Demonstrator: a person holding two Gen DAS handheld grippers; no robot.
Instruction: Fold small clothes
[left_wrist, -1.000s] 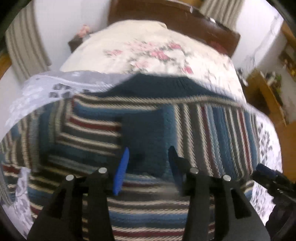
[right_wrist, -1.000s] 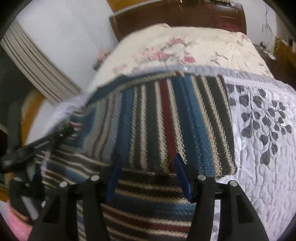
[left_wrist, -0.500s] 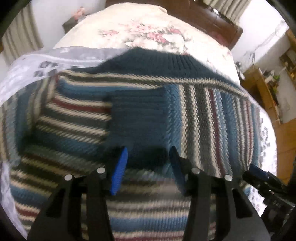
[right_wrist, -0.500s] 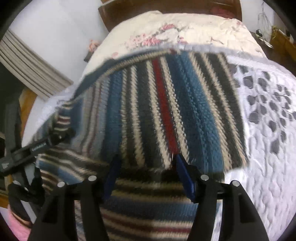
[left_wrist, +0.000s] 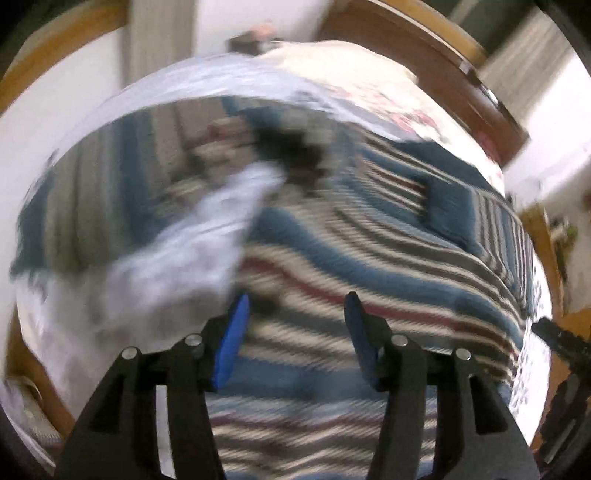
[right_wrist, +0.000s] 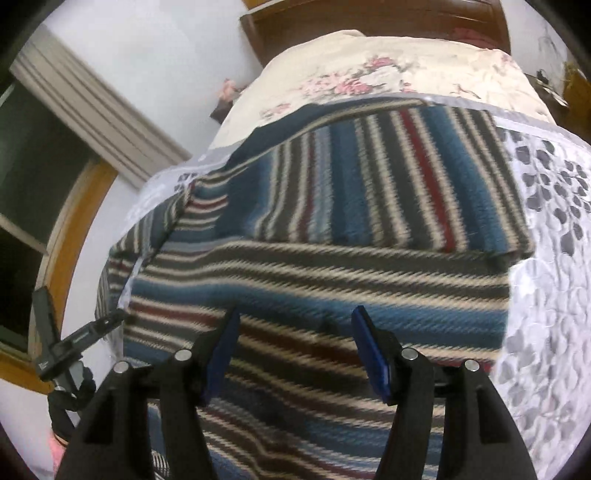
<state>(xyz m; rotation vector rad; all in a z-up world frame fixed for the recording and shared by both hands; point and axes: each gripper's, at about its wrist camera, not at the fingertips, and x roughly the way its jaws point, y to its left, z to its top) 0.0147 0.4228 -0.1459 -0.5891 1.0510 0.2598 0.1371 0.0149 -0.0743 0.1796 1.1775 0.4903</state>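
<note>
A striped knit sweater (right_wrist: 332, 266) in blue, cream, black and red lies spread on the bed, one sleeve (right_wrist: 406, 177) folded across its body. In the left wrist view the sweater (left_wrist: 369, 266) is blurred, its dark blue cuff (left_wrist: 447, 210) at the right. My left gripper (left_wrist: 297, 304) hovers open over the sweater's left part, nothing between its blue pads. My right gripper (right_wrist: 295, 317) stands open just above the sweater's lower body, also with nothing held. The other gripper's black tip (right_wrist: 85, 332) shows at the left edge of the right wrist view.
The sweater rests on a white quilt with grey leaf print (right_wrist: 554, 258). Beyond it lies a cream floral bedspread (right_wrist: 369, 77) and a dark wooden headboard (right_wrist: 369, 18). A window frame and curtain (right_wrist: 92, 110) are at the left. A pale fold of quilt (left_wrist: 184, 258) bulges beside the left gripper.
My left gripper has swung left, away from the dark cuff, toward the sweater's left side; its view is now blurred. My right gripper has drawn back, so the folded sleeve lies farther ahead.
</note>
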